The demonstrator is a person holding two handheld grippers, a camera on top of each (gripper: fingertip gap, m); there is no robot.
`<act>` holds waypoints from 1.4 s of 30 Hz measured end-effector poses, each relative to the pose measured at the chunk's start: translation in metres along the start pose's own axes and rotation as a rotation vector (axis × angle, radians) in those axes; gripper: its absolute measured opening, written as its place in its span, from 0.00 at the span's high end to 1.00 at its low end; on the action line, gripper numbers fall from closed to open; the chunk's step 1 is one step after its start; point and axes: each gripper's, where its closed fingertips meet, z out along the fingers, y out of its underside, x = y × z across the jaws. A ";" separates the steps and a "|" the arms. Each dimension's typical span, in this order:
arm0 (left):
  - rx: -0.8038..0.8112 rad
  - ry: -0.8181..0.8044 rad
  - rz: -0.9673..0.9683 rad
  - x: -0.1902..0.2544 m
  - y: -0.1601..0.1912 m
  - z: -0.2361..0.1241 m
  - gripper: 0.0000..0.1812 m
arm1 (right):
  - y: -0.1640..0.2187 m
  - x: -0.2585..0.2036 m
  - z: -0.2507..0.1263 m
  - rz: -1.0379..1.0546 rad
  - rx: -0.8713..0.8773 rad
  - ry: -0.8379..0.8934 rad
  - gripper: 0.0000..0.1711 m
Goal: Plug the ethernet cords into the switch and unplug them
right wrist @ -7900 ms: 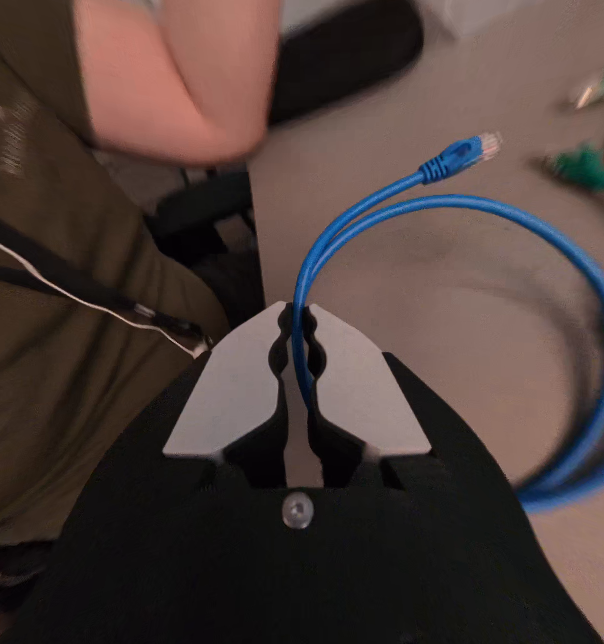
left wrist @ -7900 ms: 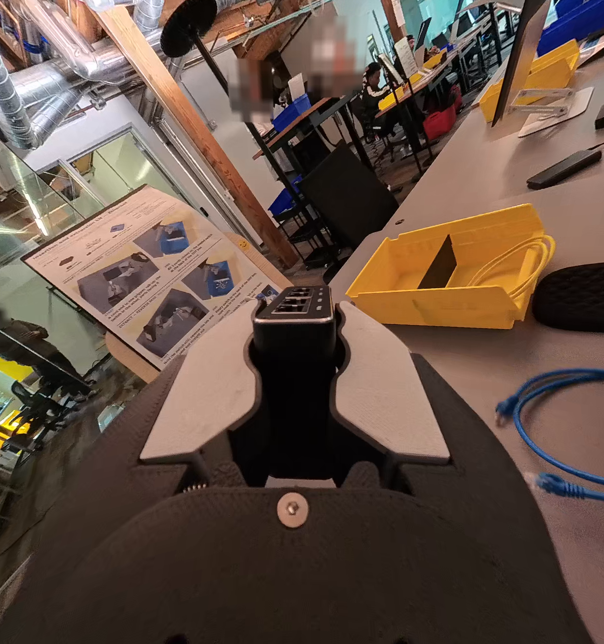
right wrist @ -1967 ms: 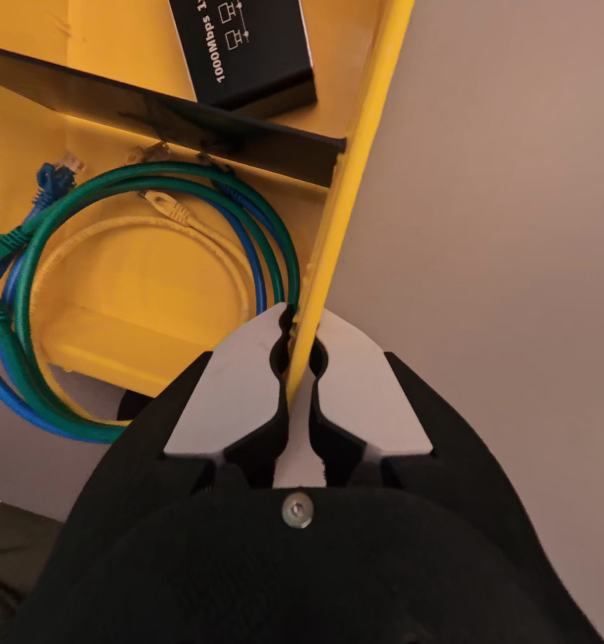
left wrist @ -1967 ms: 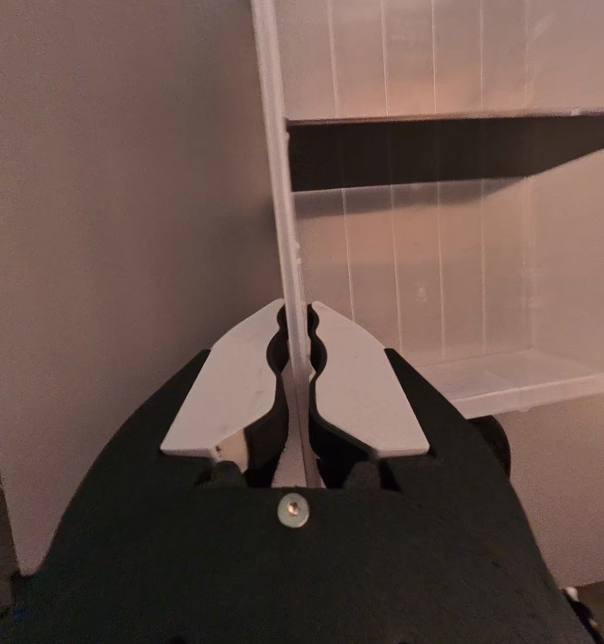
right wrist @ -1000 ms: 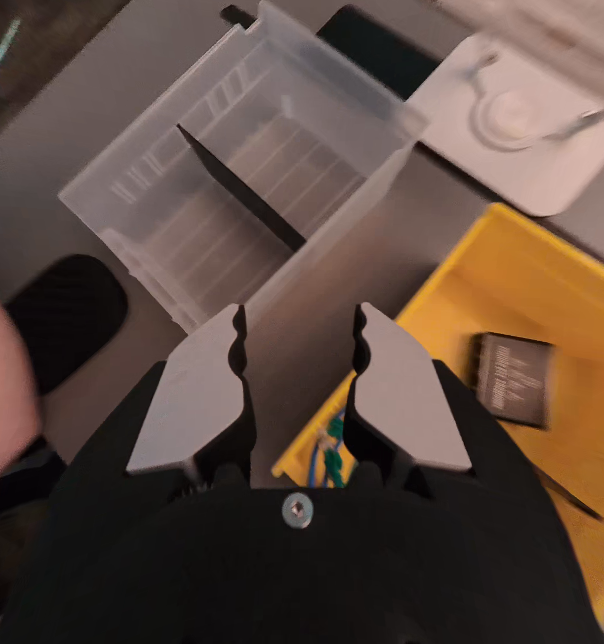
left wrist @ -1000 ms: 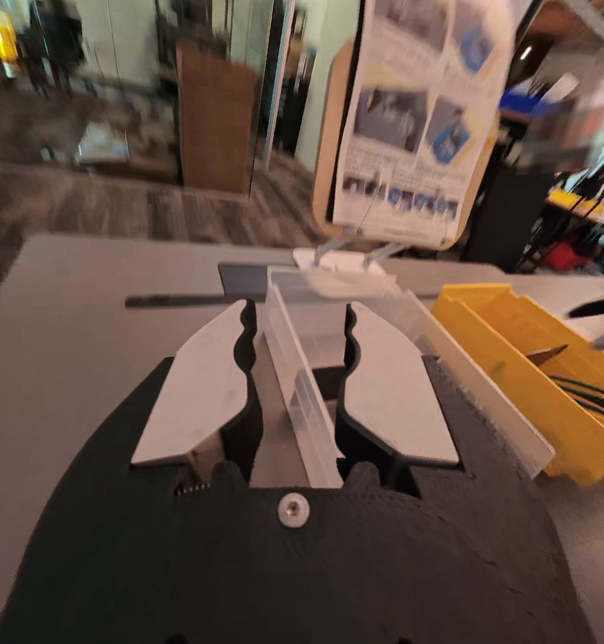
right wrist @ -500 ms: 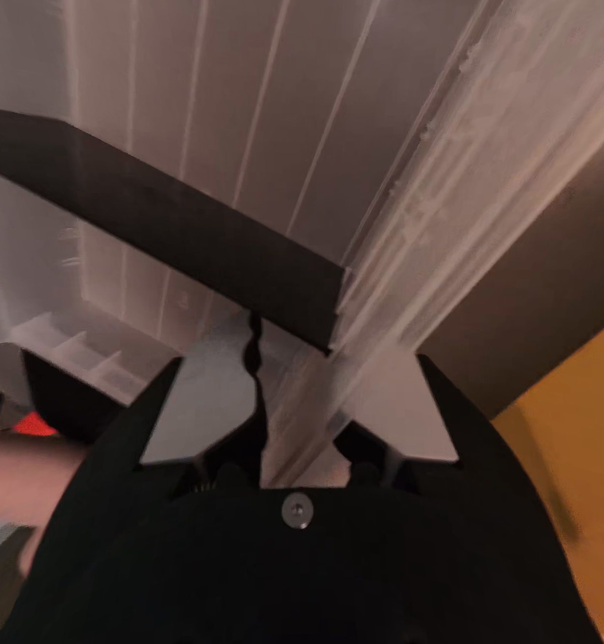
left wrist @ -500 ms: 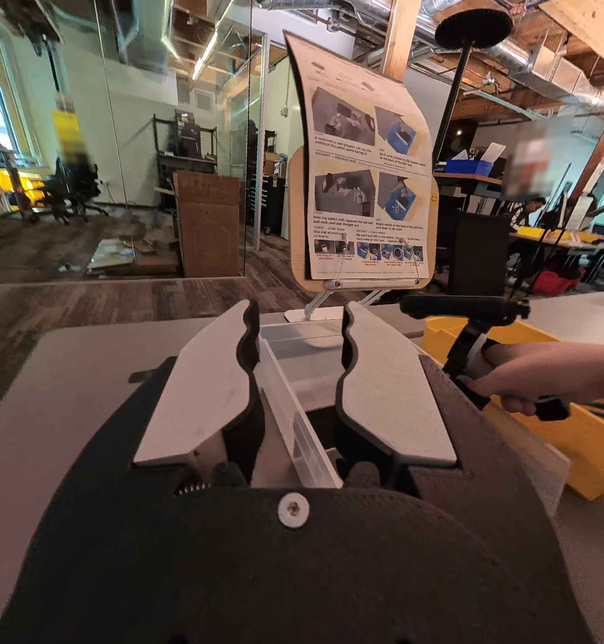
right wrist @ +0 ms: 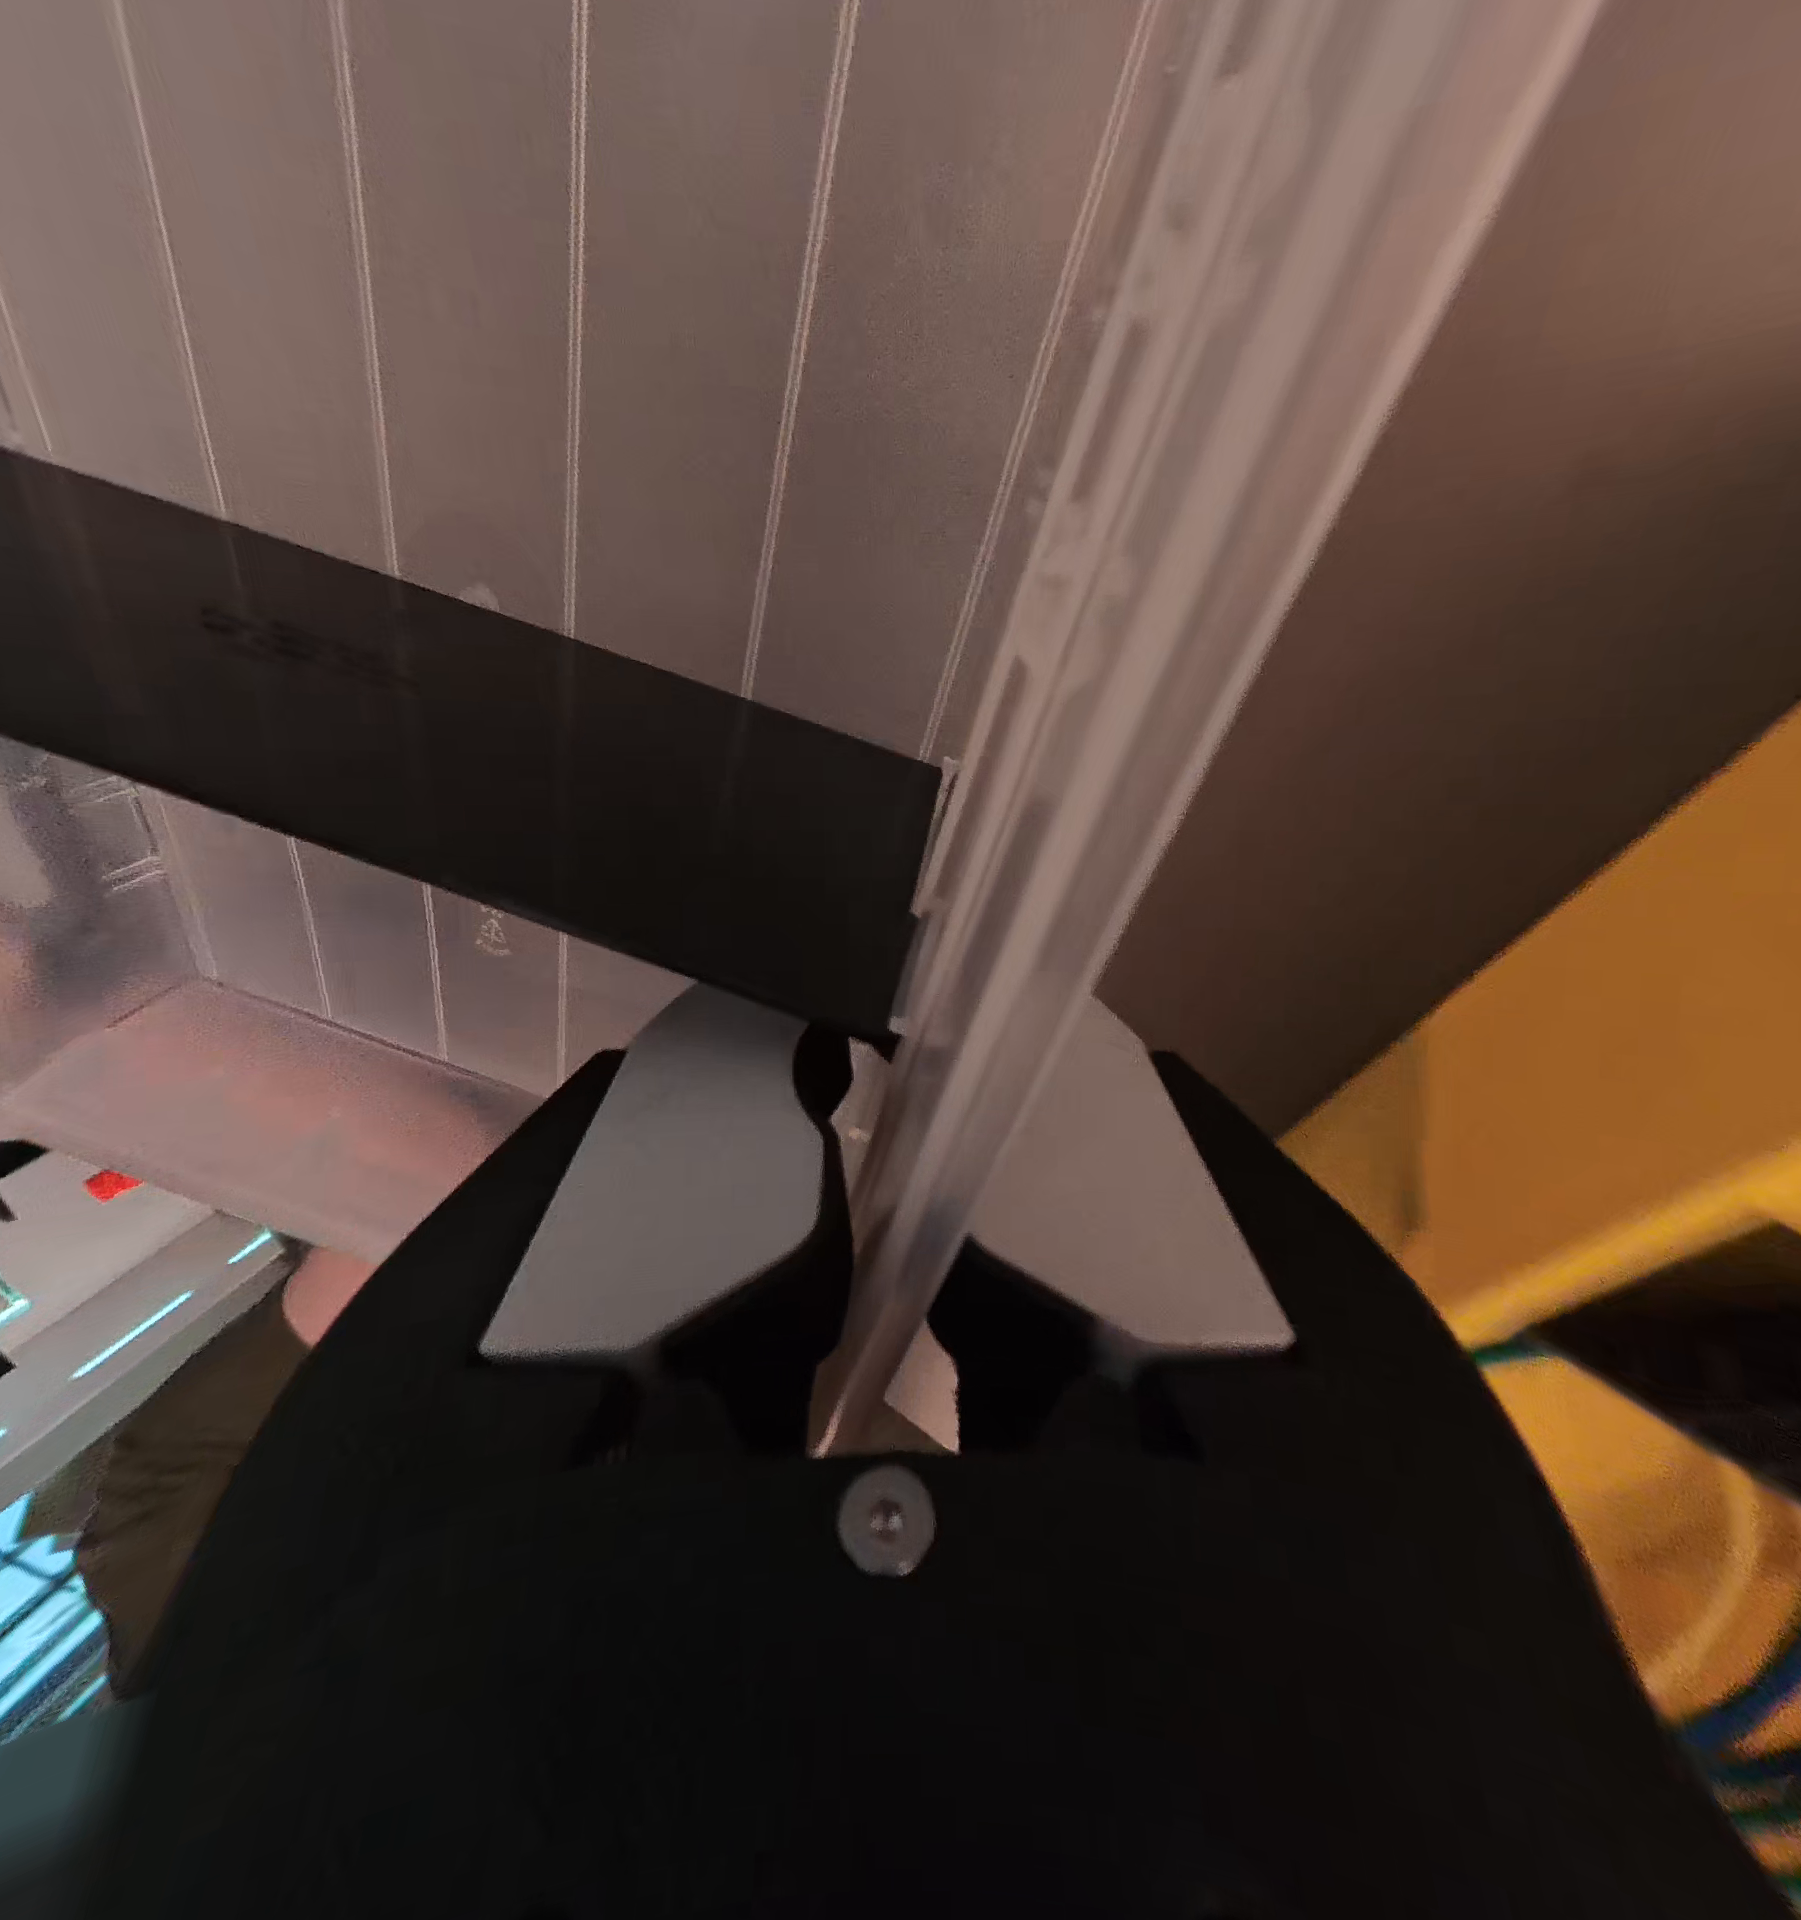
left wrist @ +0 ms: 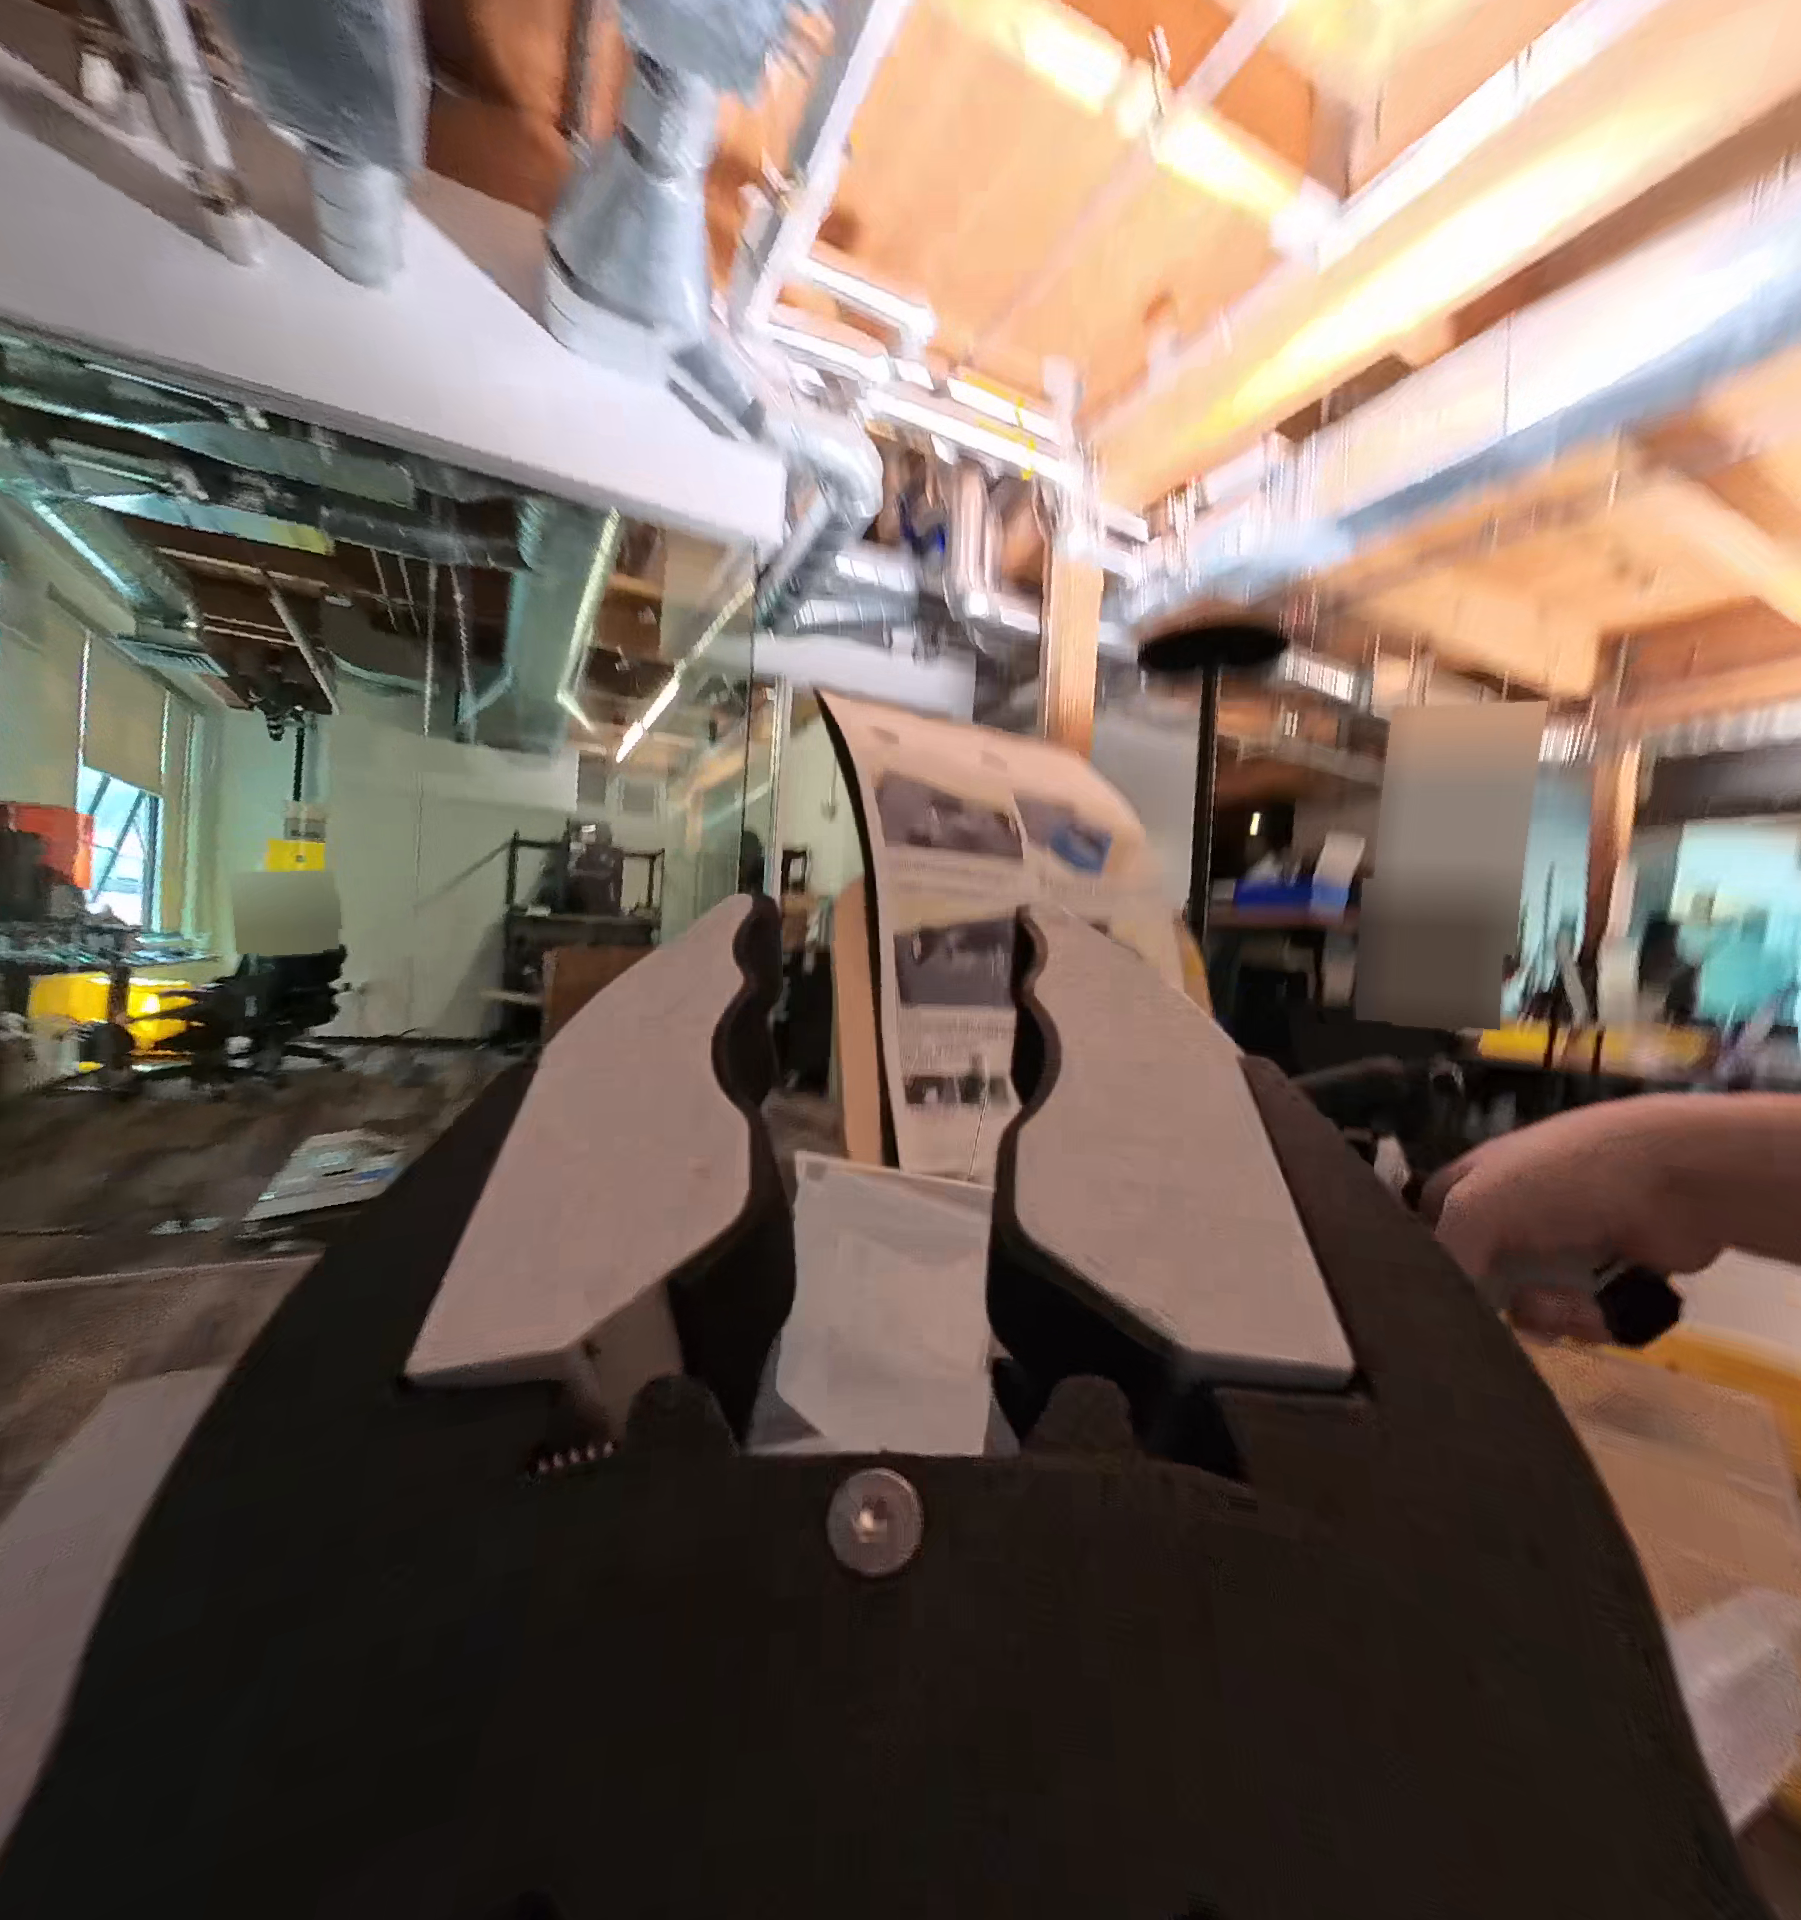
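Clamping the clear bin's [right wrist: 1062, 727] right wall, the right gripper [right wrist: 880, 1122] is closed; the left gripper's [left wrist: 891, 997] fingers stand apart around its left wall. Cords [right wrist: 1748, 1725] remain in the yellow bin [right wrist: 1561, 1039]; no plugging is judged begun, switch unseen.

Open-plan workshop-office, industrial loft look. Exposed timber ceiling beams [left wrist: 1239, 239], silver metal ventilation ducts [left wrist: 657, 260] overhead. Glass partition wall [left wrist: 688, 831] left of centre, black swivel office chair [left wrist: 272, 997] beyond it. Black metal shelving rack [left wrist: 584, 904] at back. Printed instruction sheet on wooden stand [left wrist: 958, 956] ahead. Yellow plastic storage bin [right wrist: 1561, 1122] on grey tabletop [right wrist: 1498, 520].
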 end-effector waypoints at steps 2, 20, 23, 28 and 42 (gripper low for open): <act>0.076 -0.044 -0.110 -0.020 -0.015 -0.014 0.73 | 0.000 -0.005 -0.039 -0.047 0.043 -0.012 0.95; -0.876 0.491 -0.610 0.251 0.220 0.090 0.38 | 0.227 0.320 -0.251 0.597 0.634 0.082 0.96; -1.084 0.431 -0.528 0.287 0.279 0.072 0.36 | 0.276 0.364 -0.233 0.717 0.654 0.082 0.96; -1.292 0.399 -0.281 0.295 0.315 0.044 0.40 | 0.324 0.405 -0.202 0.823 0.640 0.066 0.95; -1.615 0.560 -0.224 0.239 0.289 0.004 0.89 | 0.311 0.405 -0.154 0.661 0.405 0.202 0.94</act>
